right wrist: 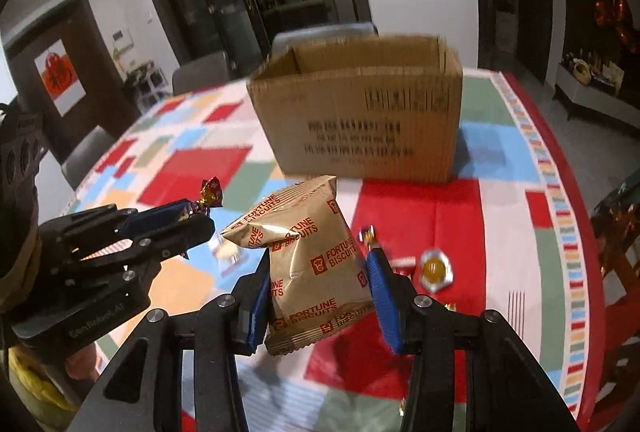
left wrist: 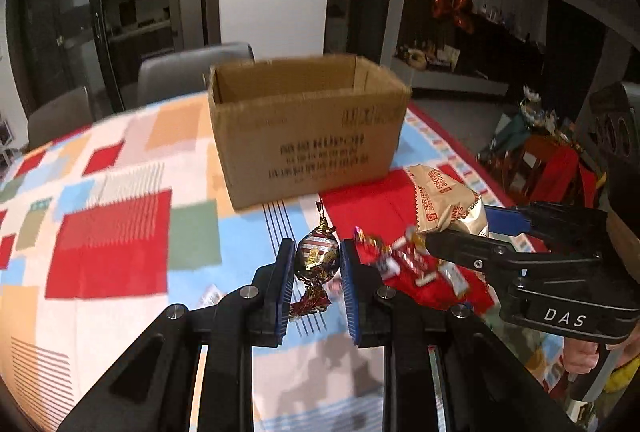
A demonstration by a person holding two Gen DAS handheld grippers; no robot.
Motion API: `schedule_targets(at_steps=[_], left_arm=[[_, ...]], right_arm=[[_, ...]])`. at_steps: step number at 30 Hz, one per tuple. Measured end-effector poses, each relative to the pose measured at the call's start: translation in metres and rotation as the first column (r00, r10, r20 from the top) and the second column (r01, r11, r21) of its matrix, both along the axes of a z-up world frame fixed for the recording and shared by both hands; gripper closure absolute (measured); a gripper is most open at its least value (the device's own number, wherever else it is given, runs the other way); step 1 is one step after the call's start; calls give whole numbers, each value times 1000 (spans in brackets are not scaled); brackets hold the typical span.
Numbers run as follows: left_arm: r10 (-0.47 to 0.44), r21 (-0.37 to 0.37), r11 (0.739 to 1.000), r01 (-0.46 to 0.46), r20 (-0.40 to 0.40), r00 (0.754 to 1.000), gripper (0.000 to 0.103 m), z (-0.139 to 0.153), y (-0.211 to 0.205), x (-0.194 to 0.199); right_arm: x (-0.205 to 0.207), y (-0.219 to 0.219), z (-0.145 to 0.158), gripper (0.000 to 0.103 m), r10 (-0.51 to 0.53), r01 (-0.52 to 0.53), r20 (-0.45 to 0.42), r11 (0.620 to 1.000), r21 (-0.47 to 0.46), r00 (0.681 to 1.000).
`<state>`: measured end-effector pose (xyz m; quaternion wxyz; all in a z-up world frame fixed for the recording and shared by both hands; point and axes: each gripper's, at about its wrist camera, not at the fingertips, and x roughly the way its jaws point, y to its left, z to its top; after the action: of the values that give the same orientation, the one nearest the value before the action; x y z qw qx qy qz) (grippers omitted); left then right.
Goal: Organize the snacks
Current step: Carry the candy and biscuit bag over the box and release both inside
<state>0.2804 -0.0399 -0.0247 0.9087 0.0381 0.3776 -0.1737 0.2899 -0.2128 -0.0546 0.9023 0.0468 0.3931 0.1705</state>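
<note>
My left gripper (left wrist: 316, 264) is shut on a round foil-wrapped candy (left wrist: 317, 255) with red and white stripes, held above the table. My right gripper (right wrist: 318, 272) is shut on a gold Fortune Biscuits packet (right wrist: 310, 264), also lifted off the cloth. An open cardboard box (left wrist: 308, 128) (right wrist: 360, 112) stands upright on the table beyond both grippers. In the left wrist view the right gripper (left wrist: 460, 232) shows at the right with the packet (left wrist: 448, 204). In the right wrist view the left gripper (right wrist: 196, 216) shows at the left with the candy's twisted end (right wrist: 210, 194).
A patchwork tablecloth (left wrist: 112, 232) covers the table. Several small wrapped sweets (left wrist: 416, 266) lie on the red patch near the front; a clear-wrapped yellow candy (right wrist: 434, 268) lies right of the packet. Grey chairs (left wrist: 192, 72) stand behind the table. Clutter (left wrist: 540, 160) sits beyond the right edge.
</note>
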Motion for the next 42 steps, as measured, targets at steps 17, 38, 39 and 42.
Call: schedule_targets(at_steps=[17,38,39,42], left_arm=[[13,-3,1000,-12,103,995,80,70,3,70],[55,-9,998,-55,-13,998,77,61,-14,194],[61,-5,998,-61,-15,998,73,60,-16,196],[84,3,996,-84,-2,996,56,59,-15,193]], right_arm=[[67,-1,74,57,-55,54,139,998,17,989],[169,-1,82,57,-113,117,84,992,-49,990],[172,-1,81,56,-125,130,76,989,-66,989],[172,-4,79,45,-145,150,68,985,-89,987]])
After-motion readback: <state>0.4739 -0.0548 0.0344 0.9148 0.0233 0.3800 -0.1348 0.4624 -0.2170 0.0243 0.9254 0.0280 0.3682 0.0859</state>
